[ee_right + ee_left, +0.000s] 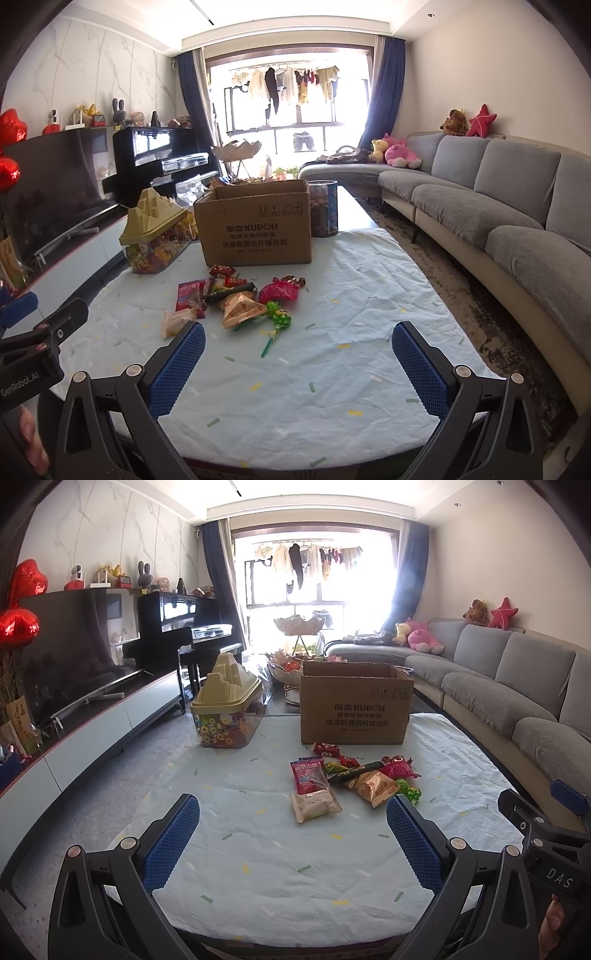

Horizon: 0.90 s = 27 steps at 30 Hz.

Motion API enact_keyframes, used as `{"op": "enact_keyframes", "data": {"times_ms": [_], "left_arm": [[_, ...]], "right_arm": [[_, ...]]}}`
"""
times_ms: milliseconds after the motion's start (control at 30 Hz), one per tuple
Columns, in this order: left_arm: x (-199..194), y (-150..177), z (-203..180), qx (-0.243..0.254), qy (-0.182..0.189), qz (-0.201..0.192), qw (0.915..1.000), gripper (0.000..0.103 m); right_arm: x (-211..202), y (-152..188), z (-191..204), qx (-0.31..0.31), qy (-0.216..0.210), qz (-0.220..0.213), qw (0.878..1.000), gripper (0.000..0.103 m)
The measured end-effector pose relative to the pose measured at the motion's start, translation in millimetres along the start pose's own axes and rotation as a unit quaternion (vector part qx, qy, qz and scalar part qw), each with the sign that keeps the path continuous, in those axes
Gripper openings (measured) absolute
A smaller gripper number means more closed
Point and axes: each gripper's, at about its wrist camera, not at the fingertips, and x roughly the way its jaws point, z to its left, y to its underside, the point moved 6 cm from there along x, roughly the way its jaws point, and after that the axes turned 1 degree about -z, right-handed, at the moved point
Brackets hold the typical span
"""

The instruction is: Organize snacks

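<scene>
A pile of wrapped snacks [354, 779] lies on the light blue tablecloth [258, 849], in front of an open cardboard box [354, 709]. It shows in the right wrist view too: snacks [240, 302], box [255, 229], and a green lollipop [277, 319] at the pile's near edge. My left gripper [291, 834] is open and empty, hovering over the table's near edge, short of the pile. My right gripper [299, 362] is open and empty, near the front edge, with the pile ahead to its left.
A clear candy jar with a yellow mountain-shaped lid [229, 709] stands left of the box. A round canister [323, 208] stands behind the box on the right. A grey sofa [498, 206] runs along the right, a TV cabinet [92, 720] along the left.
</scene>
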Motion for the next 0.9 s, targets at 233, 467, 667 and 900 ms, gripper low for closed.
{"op": "enact_keyframes", "data": {"times_ms": [233,467,667,900], "left_arm": [[-3.8,-1.1,0.4,0.0,0.0,-0.002,1.0,0.103],[-5.3,-1.8,-0.3,0.001,0.002,-0.002,1.0,0.103],[-5.3,-1.7,-0.2,0.001,0.002,-0.002,1.0,0.103],[-5.0,-1.5,-0.4,0.001,0.002,-0.002,1.0,0.103]], "right_arm": [[-1.0,-0.1,0.2,0.001,0.0,-0.001,1.0,0.102],[-1.1,-0.1,0.1,0.001,0.0,-0.001,1.0,0.102],[-1.6,-0.1,0.4,0.001,-0.001,-0.002,1.0,0.102],[-0.9,0.0,0.0,0.002,-0.001,-0.002,1.0,0.102]]}}
